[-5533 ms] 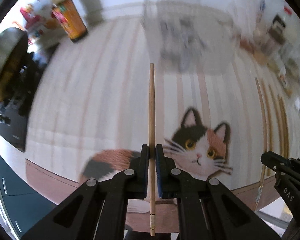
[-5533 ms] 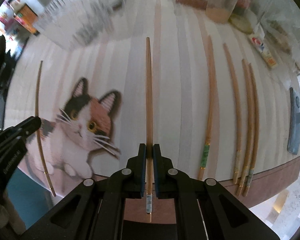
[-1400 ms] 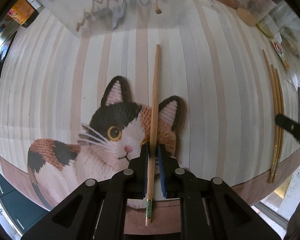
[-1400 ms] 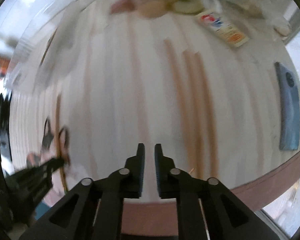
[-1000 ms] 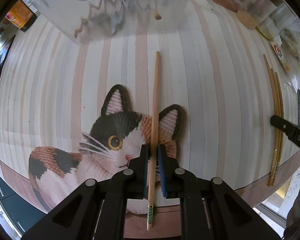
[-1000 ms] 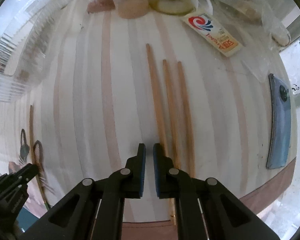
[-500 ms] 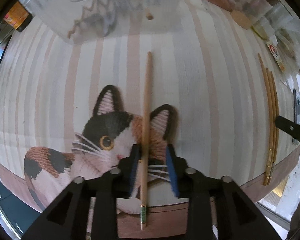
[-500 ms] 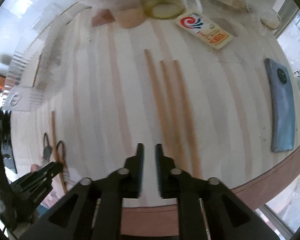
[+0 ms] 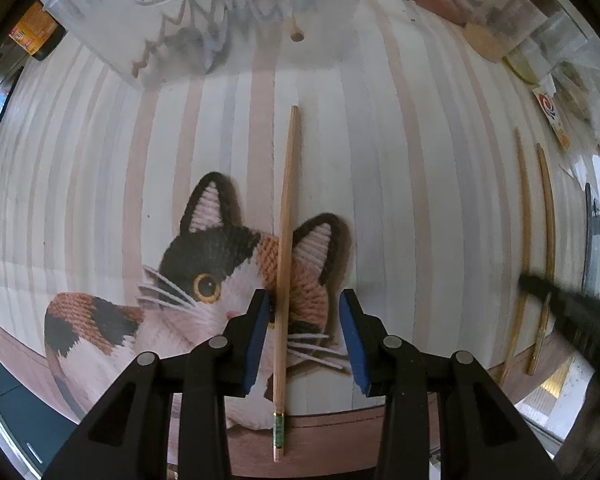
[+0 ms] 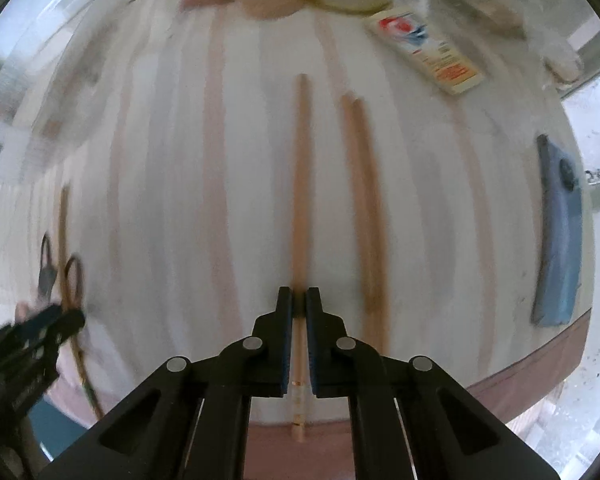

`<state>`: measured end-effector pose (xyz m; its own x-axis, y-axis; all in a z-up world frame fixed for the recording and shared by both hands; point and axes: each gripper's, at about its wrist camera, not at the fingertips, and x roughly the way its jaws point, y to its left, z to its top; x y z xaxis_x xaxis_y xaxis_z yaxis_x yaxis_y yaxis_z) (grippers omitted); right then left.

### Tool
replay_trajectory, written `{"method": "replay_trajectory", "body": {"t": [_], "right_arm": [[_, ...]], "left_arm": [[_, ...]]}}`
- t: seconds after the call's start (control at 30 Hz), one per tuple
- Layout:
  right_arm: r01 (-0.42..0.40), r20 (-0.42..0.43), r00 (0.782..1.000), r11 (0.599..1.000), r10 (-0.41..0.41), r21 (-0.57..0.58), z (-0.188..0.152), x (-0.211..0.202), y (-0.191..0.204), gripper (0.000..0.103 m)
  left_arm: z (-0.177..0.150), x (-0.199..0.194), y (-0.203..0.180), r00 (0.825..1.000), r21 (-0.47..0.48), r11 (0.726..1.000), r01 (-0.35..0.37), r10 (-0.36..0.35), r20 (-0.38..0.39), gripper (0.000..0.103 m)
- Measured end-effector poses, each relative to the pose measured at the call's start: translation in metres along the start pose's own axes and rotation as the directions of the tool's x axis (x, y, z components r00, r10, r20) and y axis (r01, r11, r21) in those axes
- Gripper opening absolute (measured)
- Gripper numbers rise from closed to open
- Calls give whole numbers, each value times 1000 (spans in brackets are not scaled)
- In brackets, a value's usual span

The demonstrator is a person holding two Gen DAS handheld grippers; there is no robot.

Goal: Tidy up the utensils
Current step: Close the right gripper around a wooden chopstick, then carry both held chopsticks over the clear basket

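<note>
1. The left gripper, black with blue pads, has its jaws spread wide apart; nothing is clamped between them.
2. A long pale wooden chopstick with a green band near its butt end lies on the mat between those open jaws, closer to the left pad and seemingly free of both. It runs straight ahead, its butt overhanging the mat's brown near edge.
3. That chopstick crosses the woven calico cat picture on the pink-and-white striped placemat.
4. The right gripper has its jaws drawn nearly together around a second plain wooden chopstick. The view is motion-blurred, so whether the pads actually press on it cannot be told.
5. This second chopstick points straight away from the right gripper, its butt end reaching just past the mat's near edge.
6. Just to its right, a pair of matching wooden chopsticks lies side by side, touching or nearly so.
7. Farther right, a blue-grey smartphone rests near the mat's edge.
8. A white sachet with red and blue print lies at the far right of the mat.
9. Ahead of the left gripper stands a clear ribbed plastic container with utensils inside.
10. A dark bottle with an orange label stands at the far left.
</note>
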<state>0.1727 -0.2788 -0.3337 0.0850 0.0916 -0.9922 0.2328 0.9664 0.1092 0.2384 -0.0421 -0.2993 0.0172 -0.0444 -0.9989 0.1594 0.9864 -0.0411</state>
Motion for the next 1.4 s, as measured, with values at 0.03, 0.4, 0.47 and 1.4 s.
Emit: {"method": "replay_trajectory", "body": {"t": [0.03,0.4,0.47,1.4], "right_arm": [[-5,-8,1000,1000,5,-15,-6,1,6,7],[30,-15,999,998,-31,-51,-23,9,36,7],[39,-9,999,997,-40,-59,-25,7,38,7],[-168,279,945,985,169,-29,32,-138,52,6]], "left_arm": [[2,-2,1,1000,-2,1000,-2,2,2,34],[4,-6,-40,997,61,996,-69,67,26,14],[3,-6,-49,997,75,995,-70,69,27,6],[18,-189,-93,938,70,997,45,-66,341,4]]}}
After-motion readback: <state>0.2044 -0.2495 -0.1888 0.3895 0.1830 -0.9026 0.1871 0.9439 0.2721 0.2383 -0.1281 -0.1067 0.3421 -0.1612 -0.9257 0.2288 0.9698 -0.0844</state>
